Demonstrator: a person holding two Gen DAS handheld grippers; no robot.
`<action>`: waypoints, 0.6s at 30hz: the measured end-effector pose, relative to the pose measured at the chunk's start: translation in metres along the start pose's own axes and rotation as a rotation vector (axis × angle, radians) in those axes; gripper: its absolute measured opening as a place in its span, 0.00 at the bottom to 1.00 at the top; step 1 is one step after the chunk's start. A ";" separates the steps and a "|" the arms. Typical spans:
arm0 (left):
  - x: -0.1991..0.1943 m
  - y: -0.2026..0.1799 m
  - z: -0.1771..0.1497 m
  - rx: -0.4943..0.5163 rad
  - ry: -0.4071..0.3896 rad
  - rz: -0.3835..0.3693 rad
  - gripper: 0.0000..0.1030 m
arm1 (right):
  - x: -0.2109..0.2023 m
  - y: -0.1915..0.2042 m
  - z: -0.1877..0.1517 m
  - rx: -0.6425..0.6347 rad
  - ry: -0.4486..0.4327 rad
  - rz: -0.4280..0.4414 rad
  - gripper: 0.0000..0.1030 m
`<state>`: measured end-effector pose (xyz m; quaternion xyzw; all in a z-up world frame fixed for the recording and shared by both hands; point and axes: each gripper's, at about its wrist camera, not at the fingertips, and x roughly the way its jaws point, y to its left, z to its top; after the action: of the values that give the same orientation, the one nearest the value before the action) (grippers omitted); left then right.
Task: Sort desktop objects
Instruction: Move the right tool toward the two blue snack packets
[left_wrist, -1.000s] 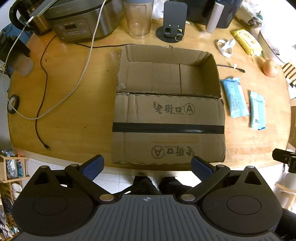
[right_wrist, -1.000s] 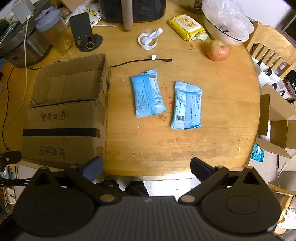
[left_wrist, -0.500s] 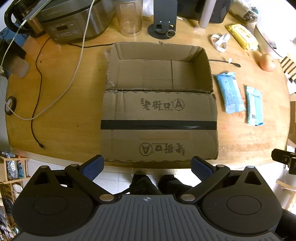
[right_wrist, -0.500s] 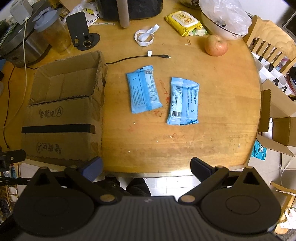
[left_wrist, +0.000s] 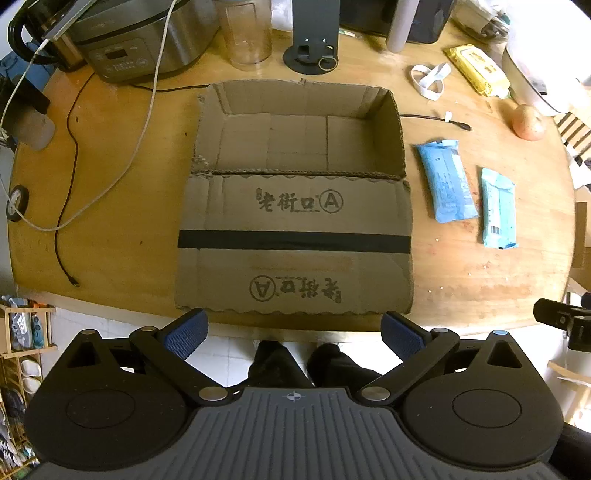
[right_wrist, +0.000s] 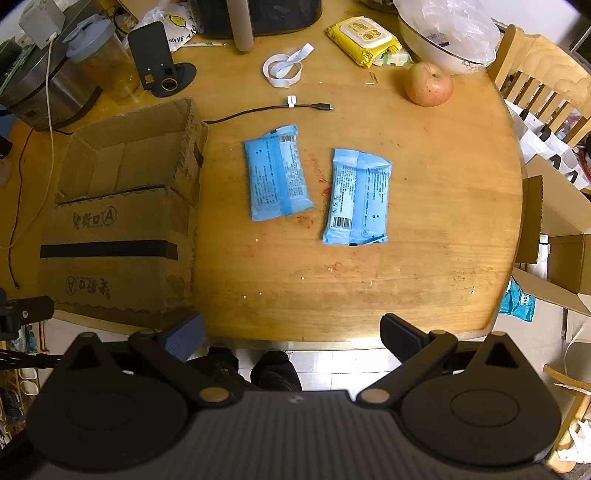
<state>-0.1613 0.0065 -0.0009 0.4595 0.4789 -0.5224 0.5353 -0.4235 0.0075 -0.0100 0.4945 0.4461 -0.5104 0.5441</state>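
One cardboard box (left_wrist: 295, 206), two blue packets (right_wrist: 277, 171) (right_wrist: 357, 195), left gripper (left_wrist: 293, 334) and right gripper (right_wrist: 291, 334) both spread wide, empty

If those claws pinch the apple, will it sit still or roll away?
The apple is round and sits loose on the bare table, so a nudge would probably roll it. Its skin looks smooth, perhaps slippery. It seems firm, likely not squashing.

Left gripper (left_wrist: 293, 334): black body, ribbed grey centre panel with crosshair mark, two round side discs, silver pivot screws, blue textured finger pads (left_wrist: 186, 334). Right gripper (right_wrist: 291, 332): identical construction.
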 end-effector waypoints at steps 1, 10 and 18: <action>0.000 -0.001 0.000 0.000 0.000 -0.002 1.00 | 0.001 -0.002 -0.001 0.000 0.000 0.001 1.00; 0.003 -0.005 0.002 0.021 0.001 -0.016 1.00 | 0.003 -0.010 -0.001 0.025 -0.005 -0.013 1.00; 0.002 -0.005 0.010 0.063 -0.021 -0.035 1.00 | 0.004 -0.007 -0.002 0.059 -0.001 -0.029 1.00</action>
<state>-0.1661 -0.0043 -0.0017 0.4622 0.4648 -0.5512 0.5163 -0.4296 0.0088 -0.0151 0.5035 0.4378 -0.5314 0.5219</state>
